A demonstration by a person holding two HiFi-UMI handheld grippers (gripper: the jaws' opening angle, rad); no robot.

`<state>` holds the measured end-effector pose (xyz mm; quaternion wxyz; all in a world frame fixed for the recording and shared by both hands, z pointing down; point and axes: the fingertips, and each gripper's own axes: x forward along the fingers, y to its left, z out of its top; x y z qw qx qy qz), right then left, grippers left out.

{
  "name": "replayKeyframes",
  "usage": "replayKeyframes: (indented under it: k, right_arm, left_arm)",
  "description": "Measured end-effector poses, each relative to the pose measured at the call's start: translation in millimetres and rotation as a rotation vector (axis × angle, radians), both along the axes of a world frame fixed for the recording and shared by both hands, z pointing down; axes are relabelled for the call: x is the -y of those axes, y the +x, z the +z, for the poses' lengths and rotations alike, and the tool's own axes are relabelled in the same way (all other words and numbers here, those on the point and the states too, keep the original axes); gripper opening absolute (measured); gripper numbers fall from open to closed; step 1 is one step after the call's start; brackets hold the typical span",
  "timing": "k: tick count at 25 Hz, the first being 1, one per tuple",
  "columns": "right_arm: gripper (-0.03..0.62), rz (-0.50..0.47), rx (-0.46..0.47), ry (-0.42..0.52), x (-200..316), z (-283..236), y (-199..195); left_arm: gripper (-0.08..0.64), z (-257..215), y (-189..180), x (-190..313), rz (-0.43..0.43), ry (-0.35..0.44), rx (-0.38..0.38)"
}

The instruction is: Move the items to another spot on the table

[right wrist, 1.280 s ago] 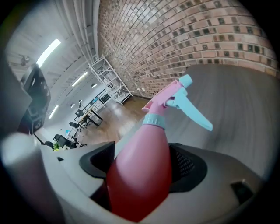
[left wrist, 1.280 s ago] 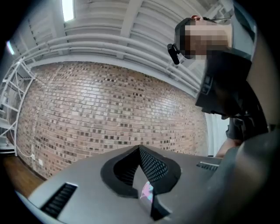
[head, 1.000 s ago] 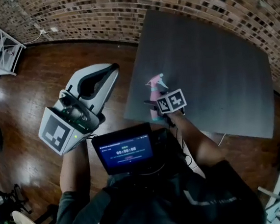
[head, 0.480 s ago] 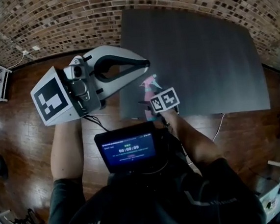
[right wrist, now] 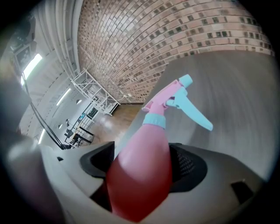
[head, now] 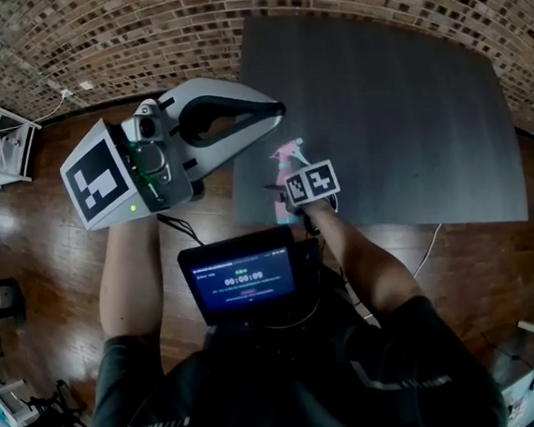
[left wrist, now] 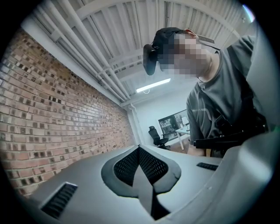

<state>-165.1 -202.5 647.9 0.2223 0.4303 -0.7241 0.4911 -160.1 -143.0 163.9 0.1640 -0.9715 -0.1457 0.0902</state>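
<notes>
Clamping spray bottle (right wrist: 148,144) mid-body is right hand-held gripper (right wrist: 141,168).

We see a dark grey table (head: 397,101) on a wooden floor (head: 56,266) beside a brick wall (head: 136,23), with a pink spray bottle (head: 288,155) over its near left edge, though we cannot tell whether it touches the tabletop.
</notes>
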Motion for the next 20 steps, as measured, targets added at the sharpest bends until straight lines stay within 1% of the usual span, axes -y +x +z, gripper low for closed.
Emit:
replayKeyframes:
  k: [3, 6, 9, 11, 13, 17, 20]
  right_arm:
    - [0.388, -0.002, -0.004, -0.006, 5.4, -0.5, -3.0]
    - [0.388, 0.027, -0.005, -0.017, 15.1, -2.3, -10.7]
    - [0.390, 0.050, -0.002, -0.029, 22.4, 8.2, -12.1]
    - [0.390, 0.075, -0.016, -0.031, 34.3, 14.1, -6.1]
    - [0.390, 0.113, -0.035, -0.039, 45.6, 16.1, -1.4]
    - [0.390, 0.190, -0.046, -0.080, 65.9, 20.0, -0.7]
    - [0.390, 0.242, -0.050, -0.150, 76.9, 22.8, -3.0]
  left_arm:
    - [-0.006, -1.2, -2.1, 2.0, -0.009, 0.000, 0.006]
    - [-0.006, -6.6, -11.5, 8.0, 0.003, 0.000, 0.009]
    - [-0.006, -5.3, -17.1, 18.7, 0.003, 0.003, -0.004]
    - [-0.006, -5.3, -21.1, 33.0, -0.017, 0.009, -0.020]
    - [-0.006, -6.3, -27.4, 49.8, -0.020, 0.011, -0.031]
    - [-0.006, -2.9, -38.5, 83.9, 0.015, -0.012, -0.028]
    - [-0.006, -3.6, -46.9, 115.2, 0.046, -0.041, -0.030]
